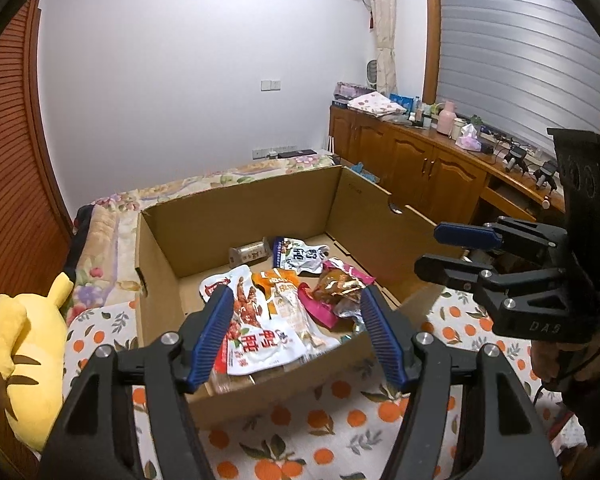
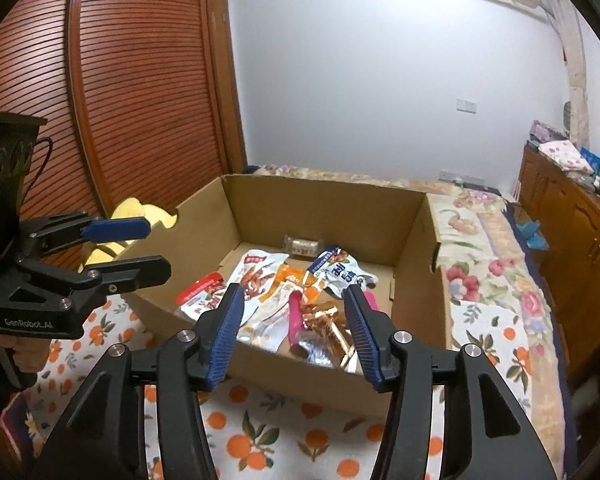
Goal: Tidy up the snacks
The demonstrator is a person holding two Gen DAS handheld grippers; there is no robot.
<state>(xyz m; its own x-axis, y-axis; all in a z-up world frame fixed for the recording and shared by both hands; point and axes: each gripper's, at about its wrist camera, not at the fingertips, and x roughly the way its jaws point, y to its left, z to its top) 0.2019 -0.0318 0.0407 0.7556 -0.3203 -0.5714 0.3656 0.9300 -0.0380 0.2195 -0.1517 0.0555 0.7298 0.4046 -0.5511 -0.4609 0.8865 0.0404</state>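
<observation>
Your left gripper [image 1: 296, 332] hangs above the near edge of the open brown cardboard box [image 1: 236, 208], its blue ribbed fingers [image 1: 210, 336] spread wide with nothing between them. Your right gripper [image 2: 294, 332] is in much the same posture at the box's near wall, fingers [image 2: 224, 336] wide apart and empty; seen from the left wrist camera, it sits at the right of the box, above its right wall. The box stands on a bed, on a white cloth printed with oranges [image 1: 320, 432], and every snack lies loose on its floor. Nearest you on the left is a white and red packet with large red characters [image 1: 256, 344], with a pale orange and white packet [image 1: 296, 312] just beside it on the right and overlapping it. To the right of those lies a magenta-edged packet with a brown, glossy front [image 1: 336, 288], and crumpled silver foil [image 1: 350, 310] touches its near side. Farther back is a white and blue packet with dark characters [image 1: 300, 256], and against the far wall a small brown wrapped snack [image 1: 250, 254] lies by itself. Outside the box on the left, a yellow plush toy [image 1: 24, 356] lies on the bed. Along the right wall of the room runs a wooden cabinet [image 1: 432, 168] with clutter on top.
</observation>
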